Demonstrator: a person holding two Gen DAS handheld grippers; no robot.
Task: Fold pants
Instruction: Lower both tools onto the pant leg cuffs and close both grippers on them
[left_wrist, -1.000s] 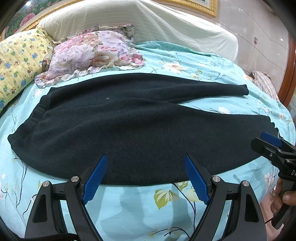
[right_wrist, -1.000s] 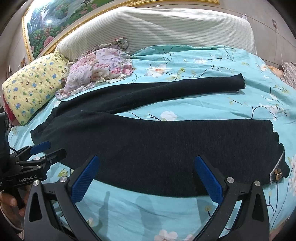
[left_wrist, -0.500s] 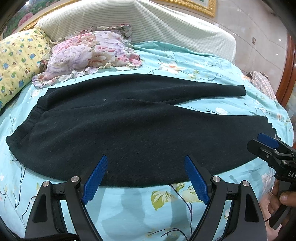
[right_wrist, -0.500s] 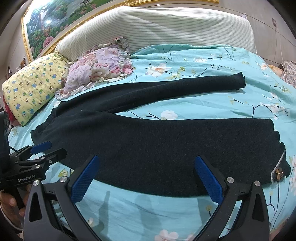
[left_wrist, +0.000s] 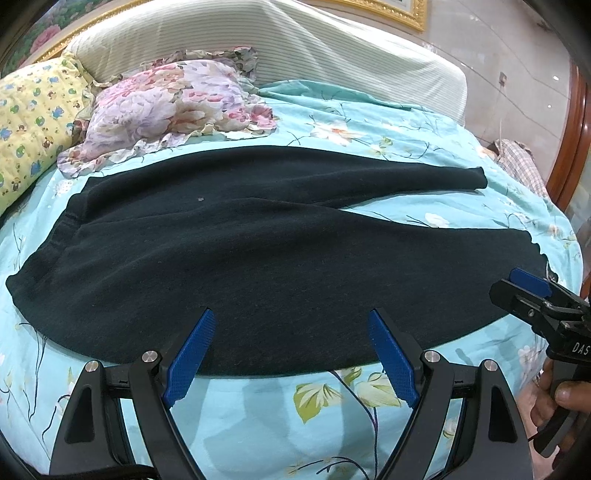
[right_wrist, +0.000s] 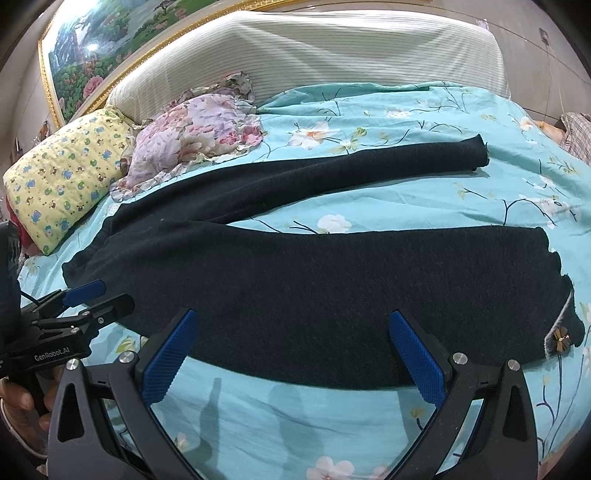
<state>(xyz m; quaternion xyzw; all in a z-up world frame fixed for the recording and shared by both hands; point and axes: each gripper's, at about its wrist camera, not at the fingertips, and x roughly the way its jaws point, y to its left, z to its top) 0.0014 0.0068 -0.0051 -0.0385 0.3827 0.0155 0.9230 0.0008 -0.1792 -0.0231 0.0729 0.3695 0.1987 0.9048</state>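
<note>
Pants (left_wrist: 280, 266) lie flat on the bed (left_wrist: 258, 413), waistband toward your left, both legs running to your right and splayed in a narrow V with bedsheet showing between them.

Change over the last second: small. In the left wrist view the near edge of the pants sits slightly lower and closer to the left gripper (left_wrist: 291, 354) than it did a moment ago, so you are easing that gripper forward over the thigh area. The right wrist view is almost unchanged; the right gripper (right_wrist: 295, 354) hangs at the near edge of the near leg, about mid-leg.

Gripper state: both are spread wide, nothing between the blue pads, neither touching cloth (shadows on the sheet suggest both are above the bed).

Reading: no fold made yet; this looks like the approach to the first grasp. Probable first fold is leg onto leg, so you need the near edge pinched at two spots along it.

Risk: fabric is thick and soft, so a shallow pinch may take only the top layer.

Pillows (right_wrist: 66, 173) at the headboard are well apart from the pants, except the floral one just beside the far leg.
</note>
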